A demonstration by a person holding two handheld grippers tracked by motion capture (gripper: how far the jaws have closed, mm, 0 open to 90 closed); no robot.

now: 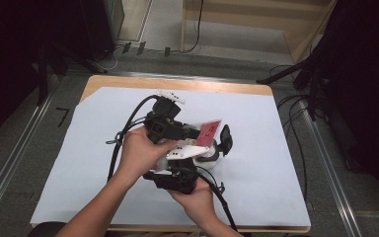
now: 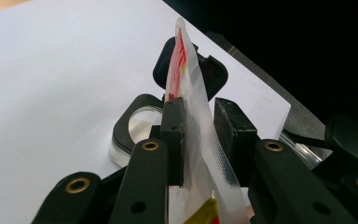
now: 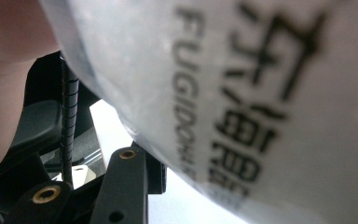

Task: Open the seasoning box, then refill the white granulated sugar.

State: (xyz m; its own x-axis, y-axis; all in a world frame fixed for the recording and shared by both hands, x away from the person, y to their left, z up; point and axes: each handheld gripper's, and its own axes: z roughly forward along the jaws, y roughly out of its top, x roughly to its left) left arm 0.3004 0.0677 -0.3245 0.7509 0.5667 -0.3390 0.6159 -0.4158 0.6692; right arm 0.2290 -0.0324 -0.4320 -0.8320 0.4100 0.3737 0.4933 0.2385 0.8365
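A puffy plastic pouch (image 1: 208,132), red at its top and white lower down, hangs above the table between both grippers. My left gripper (image 1: 192,132) grips its upper part; in the left gripper view the pouch (image 2: 198,107) fills the gap between the pads (image 2: 173,135). My right gripper (image 1: 182,167) comes up from below at the white lower end. In the right gripper view the printed pouch (image 3: 242,93) lies against one pad (image 3: 154,175) and hides the other jaw. A glass jar (image 1: 212,157) with an open black lid (image 1: 225,139) stands under the pouch.
A white sheet (image 1: 103,148) covers the wooden table (image 1: 177,85). Black cables (image 1: 123,133) trail from the grippers over its left and near side. The jar's mouth (image 2: 142,123) and its hinged lid (image 2: 212,72) sit just beyond the left jaws. Dark stands and floor cables ring the table.
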